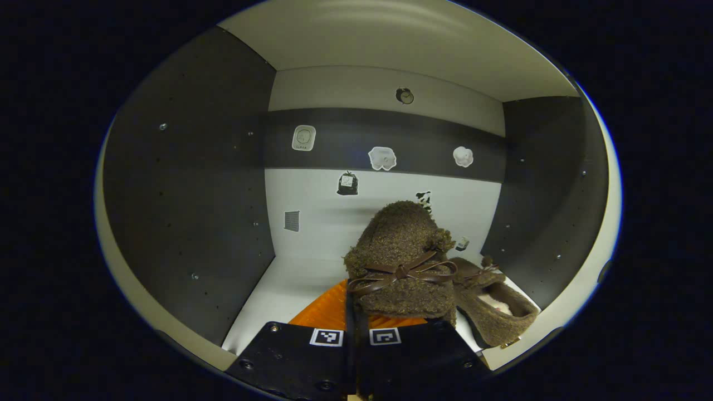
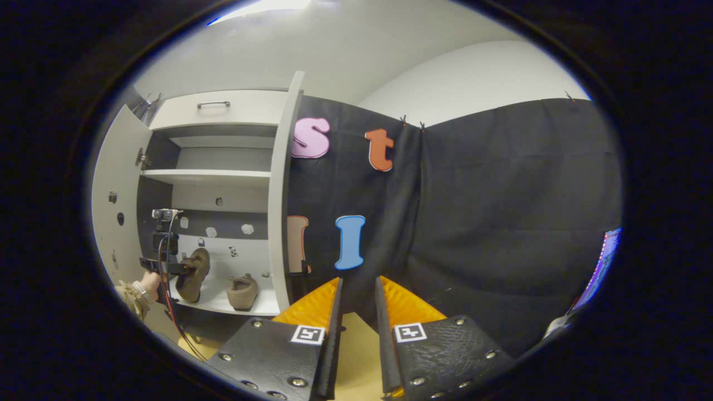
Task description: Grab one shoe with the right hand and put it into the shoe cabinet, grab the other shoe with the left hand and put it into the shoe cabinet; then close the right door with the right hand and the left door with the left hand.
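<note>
1. I have the left gripper (image 1: 356,312) inside the cabinet (image 2: 214,106), its jaws closed narrow on the heel end of a shoe (image 1: 402,262), which points toward the back panel. In the right gripper view that held shoe hangs tilted over the bottom shelf (image 2: 262,306); I cannot tell whether its sole touches the shelf yet.

2. The second shoe (image 1: 493,303) lies on the shelf floor just right of the held one, toward the right side wall, its opening facing me. I judge this to be the shoe the right hand placed, so that step looks done.

3. My right gripper (image 2: 358,312) is well outside the cabinet, facing the black cloth wall. Its jaws stand a narrow gap apart and hold nothing.

4. Progress, as I read it: one shoe in, the other being set down and not yet released. Left to do: let go of the held shoe, pull the left gripper out, then close the right door (image 2: 281,184) with the right gripper and the left door (image 2: 114,184) with the left. Both doors stand wide open.

5. Count: two shoes, both brown and fuzzy with a bow on top; two doors; two grippers; one drawer with a handle (image 2: 213,104) across the top of the cabinet; two shelf boards above the bottom shelf; one hand (image 2: 149,281) holding the left gripper.

6. The back panel carries several small stickers (image 1: 382,158); I see about eight from the left gripper view.
</note>
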Motion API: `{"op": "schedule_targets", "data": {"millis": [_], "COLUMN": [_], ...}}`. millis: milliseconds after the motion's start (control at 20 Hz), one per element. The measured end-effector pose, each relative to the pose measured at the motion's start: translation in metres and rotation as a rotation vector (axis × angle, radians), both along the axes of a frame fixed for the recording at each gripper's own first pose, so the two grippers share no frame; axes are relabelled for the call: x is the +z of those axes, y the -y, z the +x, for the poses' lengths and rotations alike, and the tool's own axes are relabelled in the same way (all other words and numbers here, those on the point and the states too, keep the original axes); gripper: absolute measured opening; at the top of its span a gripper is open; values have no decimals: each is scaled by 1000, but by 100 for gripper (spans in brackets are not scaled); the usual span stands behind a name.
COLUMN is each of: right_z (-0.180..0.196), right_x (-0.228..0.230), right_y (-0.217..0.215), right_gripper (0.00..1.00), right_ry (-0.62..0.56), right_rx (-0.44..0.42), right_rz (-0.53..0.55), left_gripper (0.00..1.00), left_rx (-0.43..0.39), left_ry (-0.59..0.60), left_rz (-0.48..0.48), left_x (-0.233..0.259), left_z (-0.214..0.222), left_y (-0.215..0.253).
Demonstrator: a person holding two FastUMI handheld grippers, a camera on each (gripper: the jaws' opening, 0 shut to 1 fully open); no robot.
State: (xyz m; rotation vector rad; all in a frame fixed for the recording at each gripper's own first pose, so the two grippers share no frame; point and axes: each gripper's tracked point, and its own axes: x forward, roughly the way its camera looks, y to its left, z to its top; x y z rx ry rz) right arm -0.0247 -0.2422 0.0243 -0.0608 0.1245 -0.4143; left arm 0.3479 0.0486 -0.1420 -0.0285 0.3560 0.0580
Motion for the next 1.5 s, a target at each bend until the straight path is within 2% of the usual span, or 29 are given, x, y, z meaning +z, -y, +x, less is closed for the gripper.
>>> {"op": "schedule_targets", "data": {"millis": [350,600,750,900,950,1100,1200,1300,1400,1500], "right_z": [-5,-7,-5,-3,-3,0,7,15,25,35], "right_x": [-15,-21,-24,-28,-28,-32,-36,-39,-43,-48], "right_y": [22,31,34,32,31,27,23,15,2,-4], "right_gripper": [31,31,31,31,31,31,32,32,39,55], "right_ry": [-29,-39,-45,-49,-50,-57,-60,-62,-68,-73], "right_rx": [-79,-102,-101,-92,-86,-56,-27,14,74,110], "right_rz": [21,32,37,44,48,60,69,85,111,120], "left_gripper": [3,9,19,43,41,57,68,71,71,71], "left_rx": [-2,5,21,18,15,3,-10,-36,-63,-100], "left_ry": [-77,-136,-164,-161,-162,-158,-110,-57,1,55], "left_rz": [56,88,82,86,82,71,71,87,92,75], "left_x": [-33,-49,-56,-49,-47,-34,-14,12,41,68], "left_z": [27,33,29,24,20,3,-7,-24,-43,-69], "left_y": [-2,-6,-9,-13,-12,-10,-7,-1,7,19]}}
